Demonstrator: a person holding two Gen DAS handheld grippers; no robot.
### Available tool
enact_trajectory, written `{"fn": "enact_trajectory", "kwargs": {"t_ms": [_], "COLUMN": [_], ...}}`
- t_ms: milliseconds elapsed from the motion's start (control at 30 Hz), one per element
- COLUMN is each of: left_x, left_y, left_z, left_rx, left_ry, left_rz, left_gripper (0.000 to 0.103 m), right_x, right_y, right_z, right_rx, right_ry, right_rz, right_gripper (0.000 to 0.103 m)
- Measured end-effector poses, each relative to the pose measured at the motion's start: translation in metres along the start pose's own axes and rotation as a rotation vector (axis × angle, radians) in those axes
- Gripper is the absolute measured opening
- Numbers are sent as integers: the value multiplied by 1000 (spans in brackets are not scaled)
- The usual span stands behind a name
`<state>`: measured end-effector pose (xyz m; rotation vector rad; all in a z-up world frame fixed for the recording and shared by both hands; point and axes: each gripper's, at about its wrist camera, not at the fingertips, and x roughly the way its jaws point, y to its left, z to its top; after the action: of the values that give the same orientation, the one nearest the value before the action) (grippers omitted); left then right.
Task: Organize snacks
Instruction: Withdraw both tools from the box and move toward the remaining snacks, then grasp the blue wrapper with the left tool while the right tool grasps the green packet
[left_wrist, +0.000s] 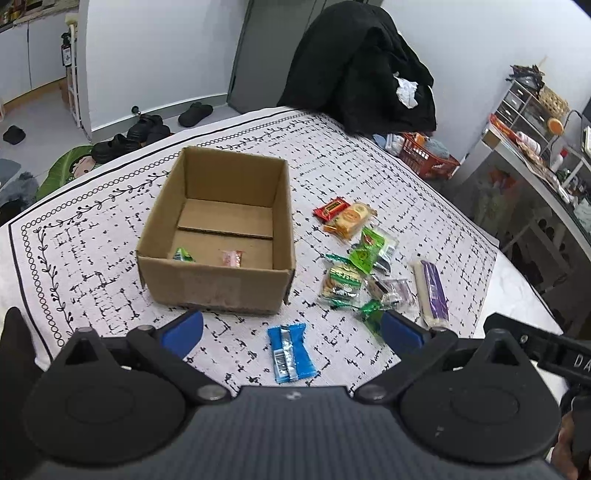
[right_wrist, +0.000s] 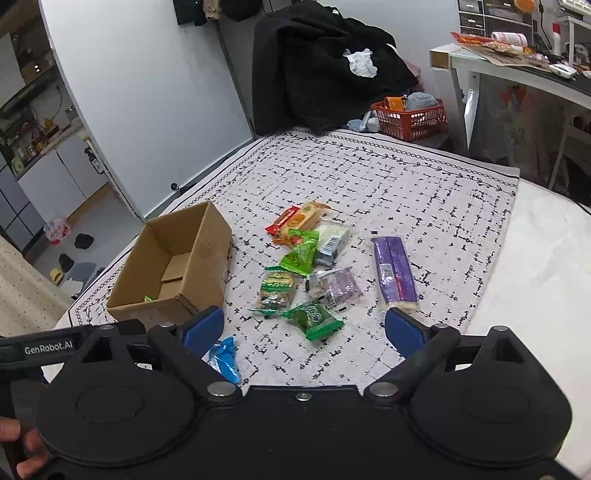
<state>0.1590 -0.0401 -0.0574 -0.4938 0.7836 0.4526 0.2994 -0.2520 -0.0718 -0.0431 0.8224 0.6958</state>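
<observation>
Snacks lie scattered on the patterned cloth (left_wrist: 110, 266) to the right of the cardboard box (left_wrist: 218, 236), and we judge that the coming move turns on the blue packet (left_wrist: 291, 350), which sits alone, nearest to us, just ahead of our left gripper (left_wrist: 291, 328). That gripper has its blue pads spread wide and holds nothing; seen from the left wrist, the packet lies between the two fingers and slightly below their tips, its long axis running almost straight away from us with a small lean to the right, so the fingers would close across its short width. From the right wrist the same blue packet (right_wrist: 223, 358) shows only at the inner edge of the right gripper's left pad, partly hidden, so our left hand is the nearer one. The right gripper (right_wrist: 306, 332) is likewise wide open and empty, with a green packet (right_wrist: 314, 319) just ahead of it between the fingers and the long purple bar (right_wrist: 393, 271) off toward its right finger. The box stands up and to the left of the blue packet, open at the top, with a green packet (left_wrist: 183, 254) and a pink one (left_wrist: 232, 257) already on its floor; the rest of the pile remains outside, so we reckon the sorting is at an early stage.
</observation>
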Motion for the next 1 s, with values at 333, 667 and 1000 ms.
{"fn": "enact_trajectory", "kwargs": {"t_ms": [333, 667, 1000], "left_x": [24, 51, 83], "left_y": [-14, -21, -19], "left_z": [-14, -23, -28], "left_rx": [9, 3, -5], "left_ry": [51, 105, 166], "left_rz": [11, 25, 40], "left_gripper": [101, 97, 90], "right_x": [14, 36, 70], "right_y": [-20, -33, -39], "right_z": [-7, -3, -1], "right_rx": [19, 32, 49], "right_ry": [25, 62, 133], "right_rz": [17, 36, 54], "right_gripper": [94, 91, 87]}}
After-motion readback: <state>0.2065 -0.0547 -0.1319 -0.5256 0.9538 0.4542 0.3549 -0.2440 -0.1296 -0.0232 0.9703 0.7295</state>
